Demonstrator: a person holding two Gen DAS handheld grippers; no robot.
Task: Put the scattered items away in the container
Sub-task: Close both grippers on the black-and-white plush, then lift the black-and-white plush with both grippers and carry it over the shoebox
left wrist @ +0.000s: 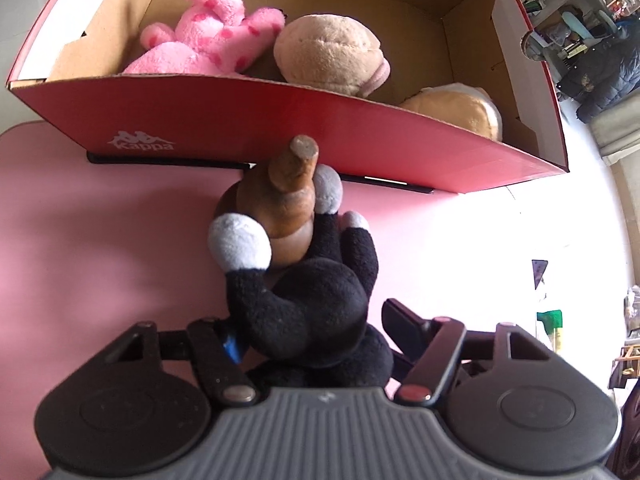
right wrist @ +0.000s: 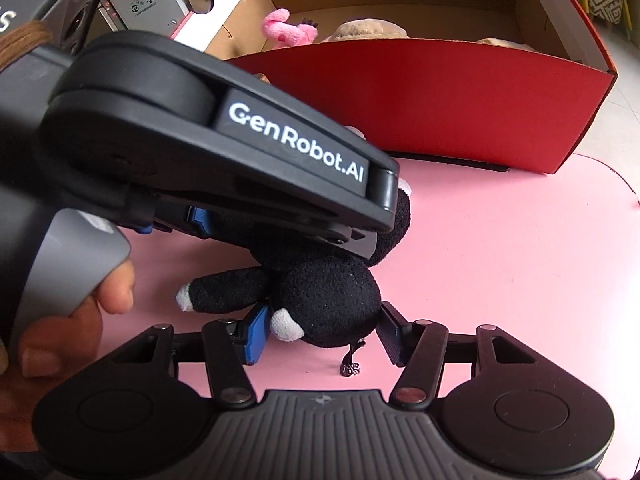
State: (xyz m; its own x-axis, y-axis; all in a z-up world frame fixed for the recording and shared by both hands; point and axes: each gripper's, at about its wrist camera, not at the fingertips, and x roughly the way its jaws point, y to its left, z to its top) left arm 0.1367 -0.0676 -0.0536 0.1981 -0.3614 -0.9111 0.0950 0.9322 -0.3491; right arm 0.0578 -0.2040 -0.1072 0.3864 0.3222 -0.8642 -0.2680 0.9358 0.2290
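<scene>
Between the fingers of your left tool (left wrist: 316, 336), pointing steeply down, sat the black plush toy (left wrist: 316, 300); its body filled the gap, and the pads looked pressed into its sides. Your right tool (right wrist: 320, 328) was closed on the toy's black head (right wrist: 332, 304), the blue pad (right wrist: 256, 332) against one side and the dark pad on the other. Your left hand (right wrist: 80, 320) held the grey handle at the left edge of the right wrist view, and the left tool's black body crossed over the toy there. The toy lay on the pink surface (left wrist: 100, 240), its white-tipped limbs wrapped around a brown wooden piece (left wrist: 288, 204) that reached toward the container. Just beyond stood the red cardboard box (left wrist: 280, 128), open at the top, resting on the same surface. Inside it lay a pink spotted plush (left wrist: 212, 28), a beige plush (left wrist: 328, 52) touching it, and another tan plush (left wrist: 460, 112) by the near wall.
</scene>
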